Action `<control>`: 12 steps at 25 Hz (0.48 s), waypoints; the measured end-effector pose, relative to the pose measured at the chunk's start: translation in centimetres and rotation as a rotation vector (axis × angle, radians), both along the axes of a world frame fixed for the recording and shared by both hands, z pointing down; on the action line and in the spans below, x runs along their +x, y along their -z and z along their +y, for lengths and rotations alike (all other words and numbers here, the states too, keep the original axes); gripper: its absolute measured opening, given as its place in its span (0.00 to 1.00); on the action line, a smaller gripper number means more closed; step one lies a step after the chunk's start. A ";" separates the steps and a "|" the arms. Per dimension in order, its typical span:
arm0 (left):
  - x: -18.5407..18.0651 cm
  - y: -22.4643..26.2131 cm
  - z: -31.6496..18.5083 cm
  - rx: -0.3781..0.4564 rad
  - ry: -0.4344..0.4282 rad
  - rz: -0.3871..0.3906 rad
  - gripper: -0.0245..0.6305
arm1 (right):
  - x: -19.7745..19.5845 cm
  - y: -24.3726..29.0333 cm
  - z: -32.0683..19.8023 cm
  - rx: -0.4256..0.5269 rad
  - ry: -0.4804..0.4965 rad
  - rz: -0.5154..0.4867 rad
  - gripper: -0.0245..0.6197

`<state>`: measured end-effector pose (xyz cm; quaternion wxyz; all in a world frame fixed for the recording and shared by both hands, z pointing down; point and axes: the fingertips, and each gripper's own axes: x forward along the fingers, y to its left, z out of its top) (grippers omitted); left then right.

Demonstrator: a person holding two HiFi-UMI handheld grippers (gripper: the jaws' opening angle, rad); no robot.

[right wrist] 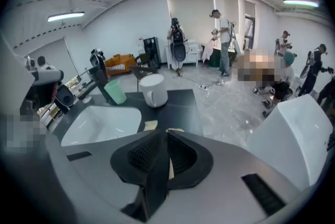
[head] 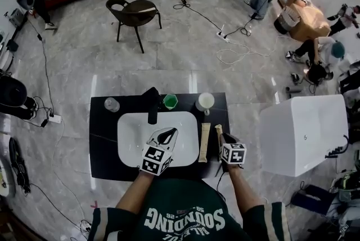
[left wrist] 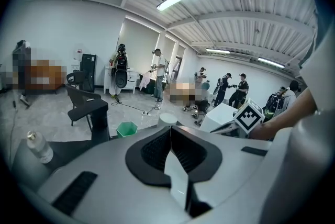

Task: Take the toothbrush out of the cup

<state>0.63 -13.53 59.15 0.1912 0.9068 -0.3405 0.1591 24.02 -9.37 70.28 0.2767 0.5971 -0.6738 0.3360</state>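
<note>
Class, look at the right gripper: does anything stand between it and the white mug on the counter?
Nothing upright does. The right gripper, its jaws shut on a pale stick, faces the white mug across bare black counter; a pale strip lies flat alongside.

toothbrush (head: 218, 130) (right wrist: 169, 168): slim pale-beige stick, clamped between the closed jaws of the right gripper (head: 220, 136) (right wrist: 166, 134), one end projecting just beyond the fingertips, outside both cups. white cup (head: 205, 102) (right wrist: 153, 89): upright, ahead of the gripper, well apart from it. green cup (head: 170, 101) (right wrist: 114, 91): faceted, upright, ahead and to the gripper's left, near the white cup.
</note>
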 end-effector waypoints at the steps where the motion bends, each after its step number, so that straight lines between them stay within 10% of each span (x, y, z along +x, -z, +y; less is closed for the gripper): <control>1: -0.1 0.1 0.0 0.003 0.004 0.001 0.06 | -0.5 1.1 -0.6 0.039 0.001 0.002 0.13; 12: -3.3 1.1 -0.5 0.024 0.081 0.010 0.06 | -10.1 9.6 -4.6 0.239 0.143 -0.092 0.11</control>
